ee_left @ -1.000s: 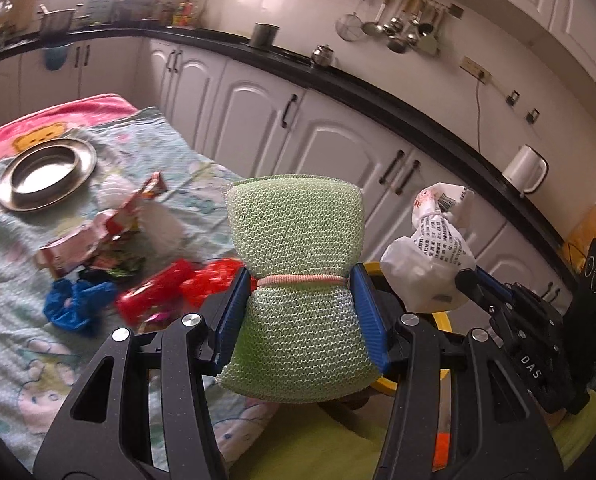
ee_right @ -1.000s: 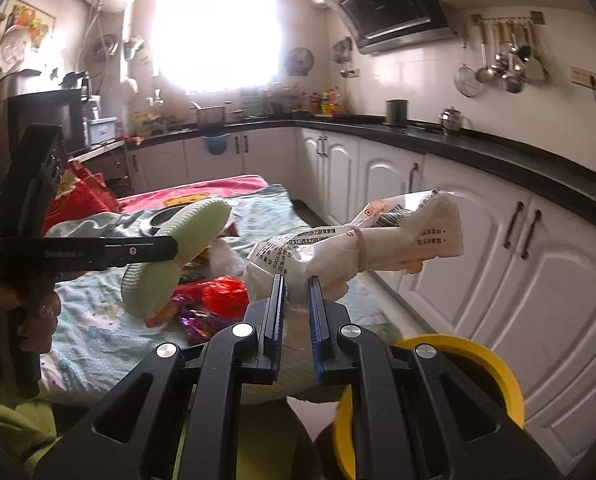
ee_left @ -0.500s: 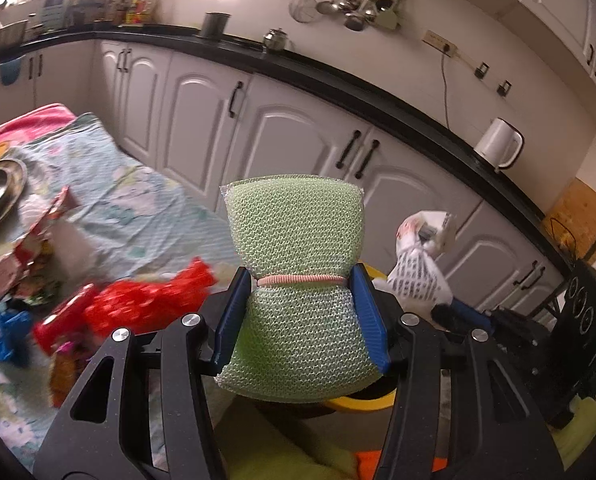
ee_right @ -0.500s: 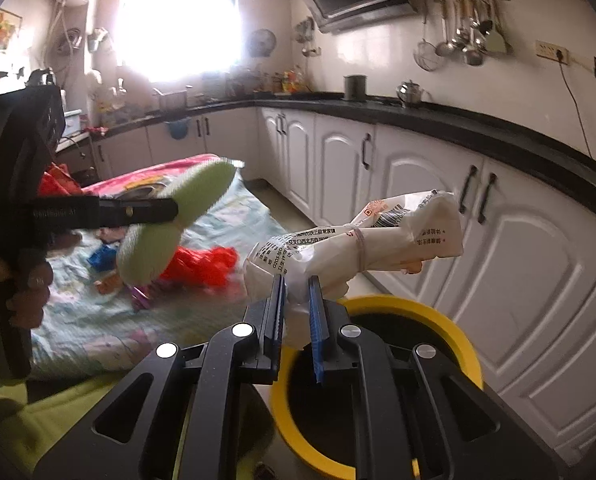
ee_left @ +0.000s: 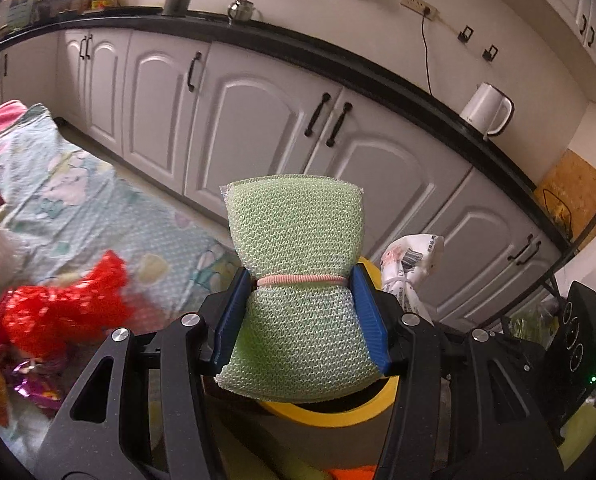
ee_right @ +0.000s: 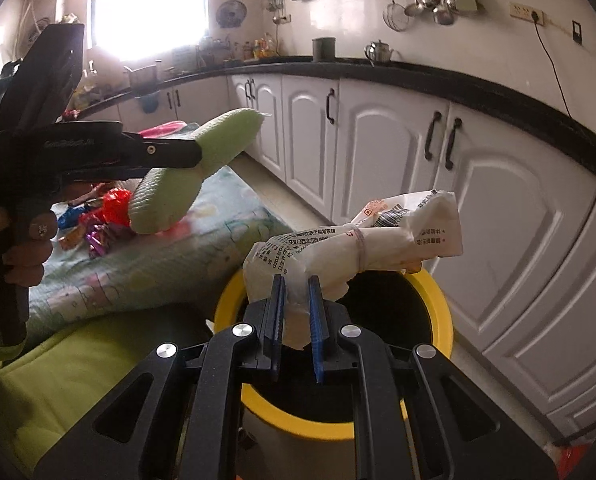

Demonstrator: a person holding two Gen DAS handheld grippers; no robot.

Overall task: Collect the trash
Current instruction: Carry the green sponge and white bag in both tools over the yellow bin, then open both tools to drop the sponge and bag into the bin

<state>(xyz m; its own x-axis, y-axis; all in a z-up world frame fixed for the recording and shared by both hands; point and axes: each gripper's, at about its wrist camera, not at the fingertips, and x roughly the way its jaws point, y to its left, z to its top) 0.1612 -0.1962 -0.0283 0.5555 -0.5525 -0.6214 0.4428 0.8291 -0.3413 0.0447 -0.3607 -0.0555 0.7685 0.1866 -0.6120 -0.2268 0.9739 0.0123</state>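
Observation:
My left gripper (ee_left: 300, 312) is shut on a green mesh sponge (ee_left: 295, 268) bound with a pink rubber band; it also shows in the right wrist view (ee_right: 189, 172). My right gripper (ee_right: 295, 308) is shut on a white printed plastic bag (ee_right: 358, 240) tied with a band, held over a yellow-rimmed black bin (ee_right: 444, 312). The bag (ee_left: 412, 264) and the bin rim (ee_left: 330, 414) show behind the sponge in the left wrist view. Red wrappers (ee_left: 61, 312) and other trash lie on the patterned cloth (ee_left: 97, 208).
White kitchen cabinets (ee_right: 398, 148) with a black countertop (ee_left: 378, 76) run behind the bin. A white kettle (ee_left: 488, 108) stands on the counter. A black appliance (ee_left: 578, 340) is at the right. A green cushion (ee_right: 77, 380) lies below the grippers.
Both grippers have swung right, away from the cloth and toward the bin. The bag now hangs over the bin opening, and the sponge is near its rim.

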